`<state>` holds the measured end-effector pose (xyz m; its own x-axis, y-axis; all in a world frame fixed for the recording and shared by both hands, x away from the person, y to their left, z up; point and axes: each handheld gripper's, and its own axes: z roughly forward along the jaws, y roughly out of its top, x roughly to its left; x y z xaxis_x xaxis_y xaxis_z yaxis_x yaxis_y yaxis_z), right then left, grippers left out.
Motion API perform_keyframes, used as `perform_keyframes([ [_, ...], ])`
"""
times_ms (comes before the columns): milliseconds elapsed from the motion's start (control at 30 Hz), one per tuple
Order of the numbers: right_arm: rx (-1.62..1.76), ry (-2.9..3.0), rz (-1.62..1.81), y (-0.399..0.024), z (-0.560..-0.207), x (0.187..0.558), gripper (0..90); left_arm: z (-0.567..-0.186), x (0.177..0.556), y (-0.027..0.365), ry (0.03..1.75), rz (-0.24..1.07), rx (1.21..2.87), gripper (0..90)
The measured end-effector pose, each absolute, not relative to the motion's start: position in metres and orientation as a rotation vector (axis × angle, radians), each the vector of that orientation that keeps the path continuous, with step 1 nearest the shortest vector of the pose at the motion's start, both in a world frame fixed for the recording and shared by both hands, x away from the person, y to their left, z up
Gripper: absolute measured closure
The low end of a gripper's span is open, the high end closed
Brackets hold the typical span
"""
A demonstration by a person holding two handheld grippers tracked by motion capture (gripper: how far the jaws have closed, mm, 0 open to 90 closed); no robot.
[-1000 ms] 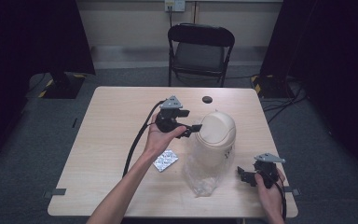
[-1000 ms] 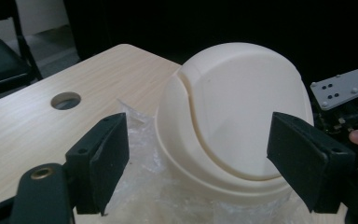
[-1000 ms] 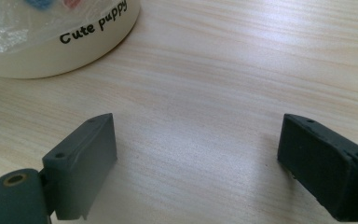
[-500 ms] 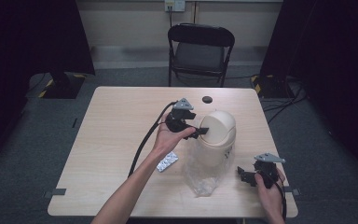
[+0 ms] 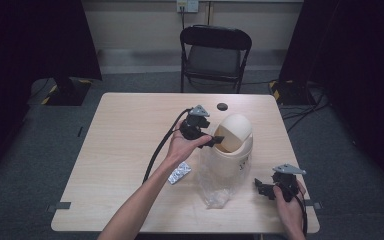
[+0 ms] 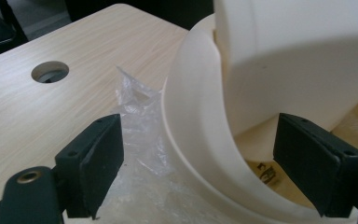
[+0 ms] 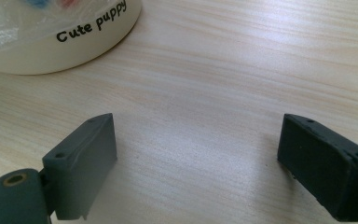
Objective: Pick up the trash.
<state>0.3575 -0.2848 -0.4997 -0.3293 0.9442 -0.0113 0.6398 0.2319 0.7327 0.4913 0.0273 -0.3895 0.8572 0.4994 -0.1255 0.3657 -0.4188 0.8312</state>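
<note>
A cream bin (image 5: 234,150) with a domed swing lid (image 5: 235,129) stands right of the table's middle. A clear plastic bag (image 5: 214,182) spills down its front. My left gripper (image 5: 214,141) is at the lid's left side. In the left gripper view it (image 6: 200,140) is open, its jaws wide apart astride the curved lid rim (image 6: 191,121), with the swing flap (image 6: 298,56) just beyond and crumpled bag film (image 6: 140,126) by the left jaw. My right gripper (image 5: 261,188) rests near the front right corner. It (image 7: 196,135) is open over bare wood, short of the bin's base (image 7: 60,42) marked "Cute puppy".
A silver blister pack (image 5: 179,173) lies on the table (image 5: 125,150) left of the bag. A round cable hole (image 5: 222,106) sits near the far edge, also in the left gripper view (image 6: 50,71). A black folding chair (image 5: 215,50) stands behind the table.
My left gripper has moved right and slightly nearer, from beside the bin to the lid's opening. The right gripper has stayed put.
</note>
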Motion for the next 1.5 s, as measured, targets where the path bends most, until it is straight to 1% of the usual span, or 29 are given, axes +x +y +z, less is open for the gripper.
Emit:
perform_keyframes([
  [367, 1.450, 2.054, 0.884, -0.285, -0.500, 0.357, 10.9, -0.403, 0.503, 0.019, 0.666, 0.129, 2.055, 16.7],
  [500, 1.451, 2.053, 0.885, -0.285, -0.500, 0.357, 10.8, -0.402, 0.502, 0.016, 0.665, 0.127, 2.043, 17.1],
  [633, 1.450, 2.054, 0.884, -0.285, -0.500, 0.357, 10.8, -0.398, 0.498, 0.017, 0.633, 0.160, 2.061, 17.7],
  [700, 1.450, 2.054, 0.884, -0.285, -0.500, 0.357, 10.8, -0.396, 0.497, 0.023, 0.628, 0.149, 2.031, 17.7],
  [900, 1.451, 2.053, 0.885, -0.285, -0.500, 0.357, 10.8, -0.384, 0.489, 0.037, 0.616, 0.138, 2.011, 17.7],
  [1100, 1.450, 2.053, 0.885, -0.285, -0.500, 0.357, 10.8, -0.374, 0.482, 0.064, 0.629, 0.161, 1.964, 18.0],
  [1200, 1.451, 2.053, 0.885, -0.285, -0.500, 0.357, 10.8, -0.377, 0.479, 0.077, 0.655, 0.158, 1.933, 18.0],
  [1500, 1.452, 2.053, 0.885, -0.285, -0.500, 0.357, 10.8, -0.386, 0.468, 0.094, 0.661, 0.173, 1.968, 18.1],
])
